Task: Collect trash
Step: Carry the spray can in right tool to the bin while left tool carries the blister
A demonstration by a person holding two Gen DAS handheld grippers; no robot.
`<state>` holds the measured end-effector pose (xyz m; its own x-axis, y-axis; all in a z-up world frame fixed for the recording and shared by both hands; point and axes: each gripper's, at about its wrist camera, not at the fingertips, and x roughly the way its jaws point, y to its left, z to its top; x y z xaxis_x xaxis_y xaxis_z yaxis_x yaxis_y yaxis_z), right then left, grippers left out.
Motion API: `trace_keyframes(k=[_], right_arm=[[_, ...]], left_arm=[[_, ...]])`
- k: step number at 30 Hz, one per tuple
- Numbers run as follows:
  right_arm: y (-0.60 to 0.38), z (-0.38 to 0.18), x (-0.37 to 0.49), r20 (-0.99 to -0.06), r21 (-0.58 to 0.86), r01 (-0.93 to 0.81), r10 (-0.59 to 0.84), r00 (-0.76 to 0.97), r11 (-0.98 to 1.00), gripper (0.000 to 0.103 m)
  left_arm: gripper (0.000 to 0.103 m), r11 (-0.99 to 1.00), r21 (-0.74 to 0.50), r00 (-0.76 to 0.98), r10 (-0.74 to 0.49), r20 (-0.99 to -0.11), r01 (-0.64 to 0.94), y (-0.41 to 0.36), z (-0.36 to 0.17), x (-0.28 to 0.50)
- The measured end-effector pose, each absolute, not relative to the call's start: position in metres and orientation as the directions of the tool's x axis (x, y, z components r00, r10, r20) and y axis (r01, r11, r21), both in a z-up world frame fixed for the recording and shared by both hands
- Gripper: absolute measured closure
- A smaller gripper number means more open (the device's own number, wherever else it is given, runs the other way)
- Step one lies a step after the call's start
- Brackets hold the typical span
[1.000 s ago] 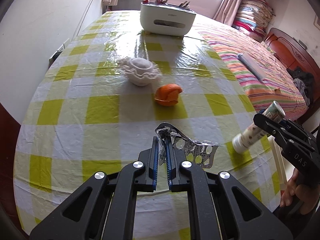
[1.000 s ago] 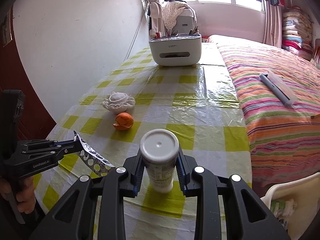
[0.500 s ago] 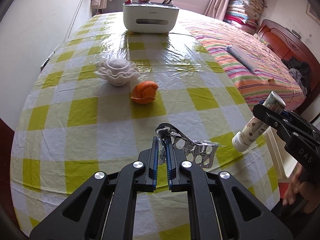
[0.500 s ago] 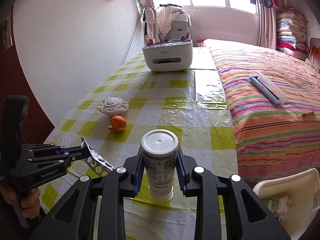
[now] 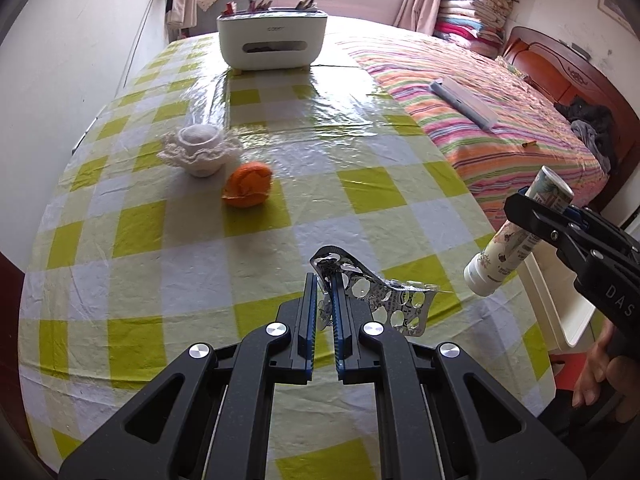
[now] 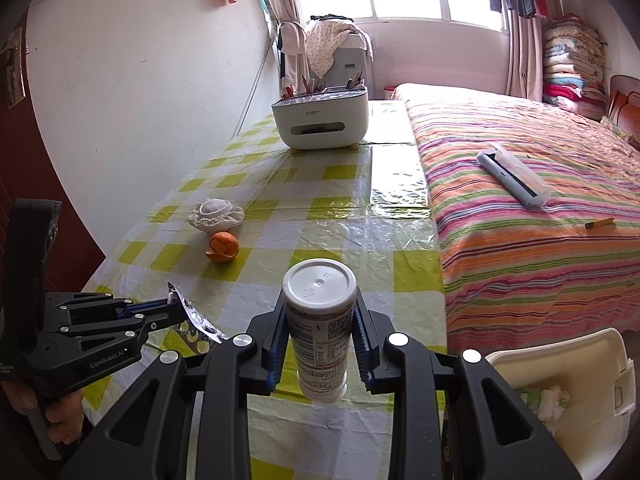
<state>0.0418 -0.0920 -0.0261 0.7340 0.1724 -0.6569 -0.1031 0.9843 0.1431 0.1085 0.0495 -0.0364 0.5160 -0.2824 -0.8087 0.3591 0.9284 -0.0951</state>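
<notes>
Meanwhile both grippers have risen and drawn back from the table (image 5: pixel 168 280) since 1 second ago: the orange peel (image 5: pixel 247 183) and the white frilly cup (image 5: pixel 200 150) now lie further ahead in both views, and the white bin (image 6: pixel 568 392) shows far more fully at the lower right of the right wrist view, with crumpled white scraps inside.

The left gripper (image 5: pixel 323 294) is clamped narrow on a spent silver blister pack (image 5: pixel 384 298), its foil crumpled and its pockets punched open; the pack juts to the right of the fingers, held above the checked yellow cloth.

The right gripper (image 6: pixel 320 344) is closed on a white plastic bottle (image 6: pixel 320 320) with a printed label, flat round end toward the camera. In the left wrist view this bottle (image 5: pixel 516 238) hangs tilted past the table's right edge, over the bin's rim.

A grey-white desk organiser (image 5: pixel 272 42) stands at the far end.
</notes>
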Motion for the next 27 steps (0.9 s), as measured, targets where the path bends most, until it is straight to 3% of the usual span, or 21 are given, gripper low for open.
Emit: trace_keyframes(k=[27], right_arm=[[-0.146,-0.012,0.006,-0.616,0.168,-0.021,0.122,0.778,0.986,0.075]], left_arm=[[0.096,0.877,-0.027,0.518,-0.307,-0.798,0.479,-0.038,-0.032,0.064]])
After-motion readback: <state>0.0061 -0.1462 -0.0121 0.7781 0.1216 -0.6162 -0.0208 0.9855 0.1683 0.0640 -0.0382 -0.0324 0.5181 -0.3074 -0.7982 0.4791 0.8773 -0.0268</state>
